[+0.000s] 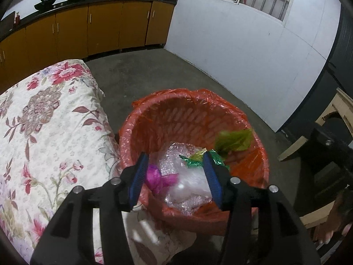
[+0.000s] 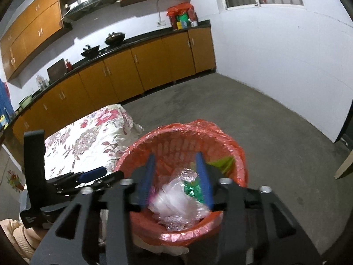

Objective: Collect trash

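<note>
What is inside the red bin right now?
The bin holds bubble wrap, a pink scrap, a green foil wrapper and a green leafy piece. Anything beneath is covered.

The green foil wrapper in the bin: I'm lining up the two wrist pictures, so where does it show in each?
Left wrist: the green foil wrapper lies on the bubble wrap in the bin, just left of the right-hand blue finger.
Right wrist: the wrapper is low centre, again beside the right-hand blue finger.
Shared landmark: the flowered cloth left of the bin.
</note>
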